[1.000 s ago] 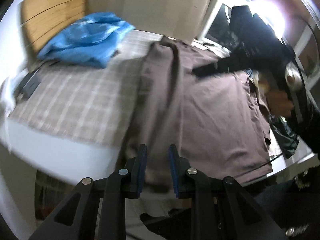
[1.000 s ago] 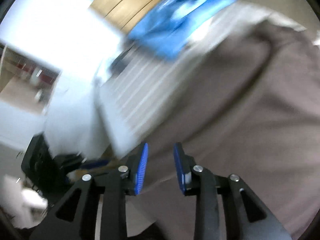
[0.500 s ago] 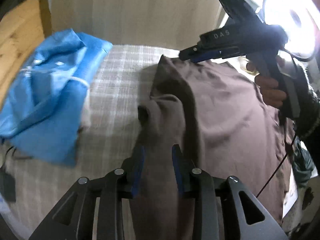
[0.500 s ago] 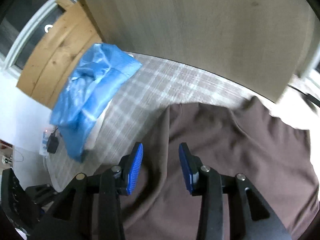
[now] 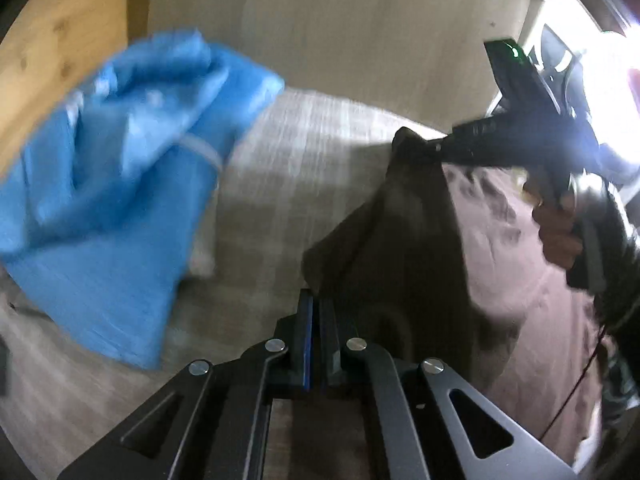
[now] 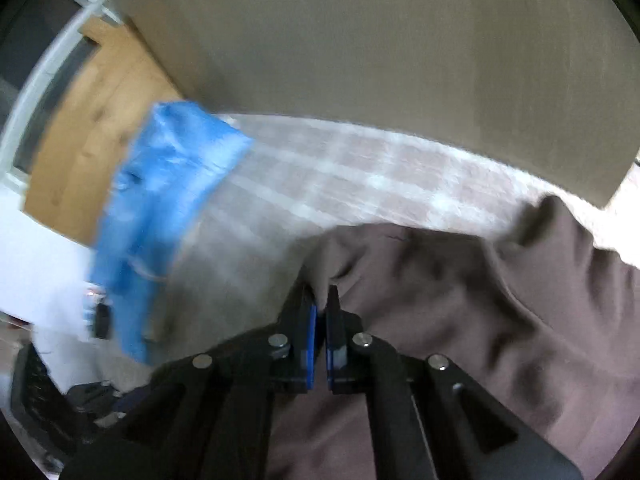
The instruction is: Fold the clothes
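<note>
Left gripper (image 5: 316, 300), right gripper (image 6: 320, 300) — both clamped on brown garment (image 6: 460, 280) edge.

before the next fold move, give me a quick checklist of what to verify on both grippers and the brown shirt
1. Left gripper shut on the brown shirt: ok, its fingers pinch the near edge.
2. Right gripper shut on the same shirt: ok, cloth sits between its fingers.
3. Lifted edge hangs between the two grips, not snagged: cannot tell, blurred.
4. Blue garment lies apart from the shirt: ok.
5. Bare plaid bedsheet between the two garments: ok.
6. Shirt's lower hem flat: cannot tell, out of view.
</note>
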Available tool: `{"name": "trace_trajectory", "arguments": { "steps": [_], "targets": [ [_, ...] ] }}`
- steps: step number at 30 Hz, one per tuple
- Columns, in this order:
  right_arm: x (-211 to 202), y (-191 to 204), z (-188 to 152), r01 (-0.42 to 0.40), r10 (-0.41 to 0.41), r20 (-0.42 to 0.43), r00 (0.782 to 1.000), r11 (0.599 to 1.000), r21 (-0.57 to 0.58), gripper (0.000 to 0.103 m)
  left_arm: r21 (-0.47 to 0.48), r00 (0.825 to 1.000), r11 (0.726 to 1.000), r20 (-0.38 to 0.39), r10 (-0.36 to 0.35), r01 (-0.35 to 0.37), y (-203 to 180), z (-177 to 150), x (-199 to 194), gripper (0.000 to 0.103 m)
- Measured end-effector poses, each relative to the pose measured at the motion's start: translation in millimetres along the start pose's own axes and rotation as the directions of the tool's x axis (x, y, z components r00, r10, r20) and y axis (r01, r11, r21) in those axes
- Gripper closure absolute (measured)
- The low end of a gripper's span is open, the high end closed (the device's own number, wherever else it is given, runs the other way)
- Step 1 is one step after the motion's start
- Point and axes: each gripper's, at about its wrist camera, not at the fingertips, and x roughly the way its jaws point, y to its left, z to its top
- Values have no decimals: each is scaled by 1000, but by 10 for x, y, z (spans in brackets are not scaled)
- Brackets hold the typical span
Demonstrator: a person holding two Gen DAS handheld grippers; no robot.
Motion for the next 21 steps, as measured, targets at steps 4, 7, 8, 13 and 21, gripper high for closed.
{"name": "trace_trajectory", "arguments": {
  "steps": [4, 7, 8, 13, 21],
  "targets": [
    [-213, 236, -57, 120, -117, 38, 992, 989, -85, 86, -11, 1000, 1000, 18, -7, 8, 52, -71, -259, 98],
    [-586, 370, -210, 89, -78, 118, 990, 992, -93, 83, -16, 998, 1000, 57, -17, 18, 89, -125, -590, 98],
    [-673, 417, -272, 61, -48, 129, 990, 993, -100, 83, -8, 997, 999, 63, -43, 43, 75, -185, -706, 98],
    [-338, 763, -808, -18, 12, -32, 999, 982, -186, 83, 61, 976, 975, -51, -211, 214, -160, -757, -889, 92],
    [-182, 830, -1128, 90, -93, -14, 996, 982, -167, 83, 35, 969, 985, -184, -163, 172, -162, -1506, -720, 94]
  ]
}}
